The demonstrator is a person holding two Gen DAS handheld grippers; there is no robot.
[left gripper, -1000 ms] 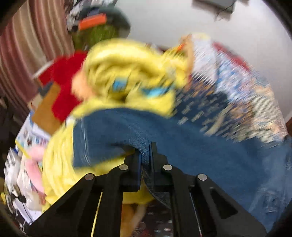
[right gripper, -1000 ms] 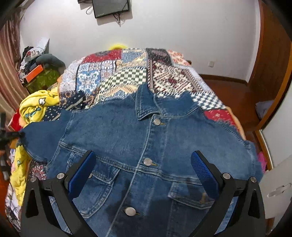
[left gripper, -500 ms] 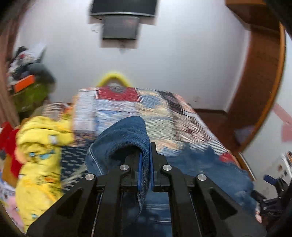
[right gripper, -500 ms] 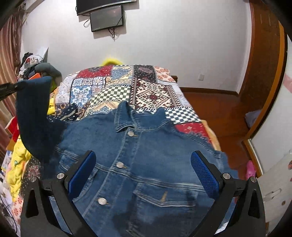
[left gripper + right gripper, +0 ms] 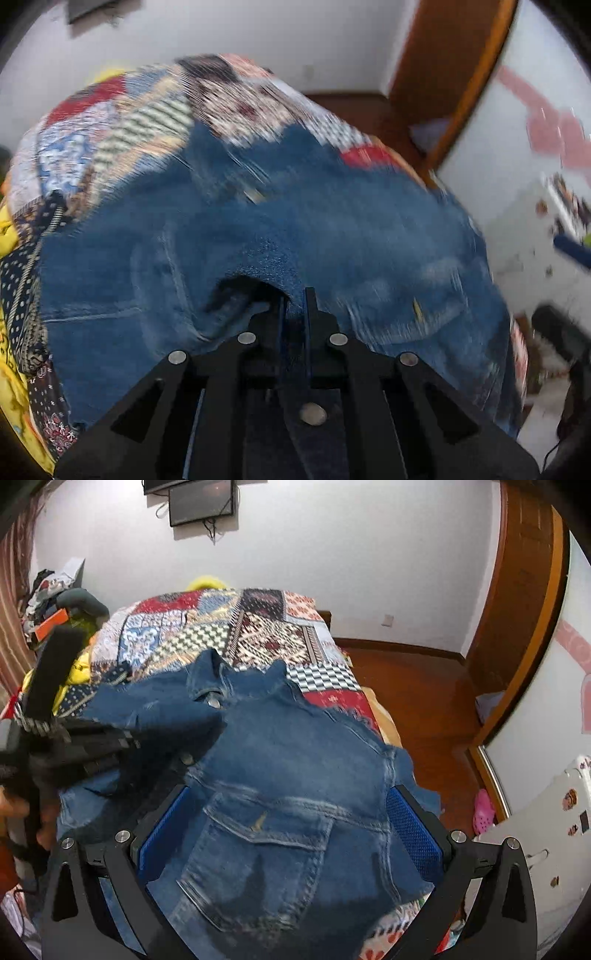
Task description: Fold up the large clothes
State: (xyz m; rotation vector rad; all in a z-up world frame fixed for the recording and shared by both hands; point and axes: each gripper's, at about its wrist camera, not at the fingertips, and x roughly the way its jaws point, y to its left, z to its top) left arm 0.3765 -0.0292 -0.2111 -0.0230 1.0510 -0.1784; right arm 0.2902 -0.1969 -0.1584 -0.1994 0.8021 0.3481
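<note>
A blue denim jacket [image 5: 295,775] lies front up on the patchwork bedspread [image 5: 258,635]. My left gripper [image 5: 295,299] is shut on the jacket's left sleeve [image 5: 266,262] and holds it folded over the jacket's chest. That gripper and the folded sleeve [image 5: 162,712] also show in the right wrist view at the left. My right gripper [image 5: 291,819] is open, its blue pads [image 5: 413,827] spread above the jacket's right chest pocket [image 5: 266,853], holding nothing.
A yellow blanket [image 5: 11,369] lies along the bed's left side. A screen [image 5: 201,500] hangs on the far wall. Wooden floor [image 5: 424,694] and a wooden door frame [image 5: 524,609] are at the right. A pink shoe [image 5: 484,810] lies on the floor.
My left gripper has carried the sleeve from the bed's left edge, up and over to the right, and lowered it onto the jacket's front. My right gripper stayed open above the jacket.
</note>
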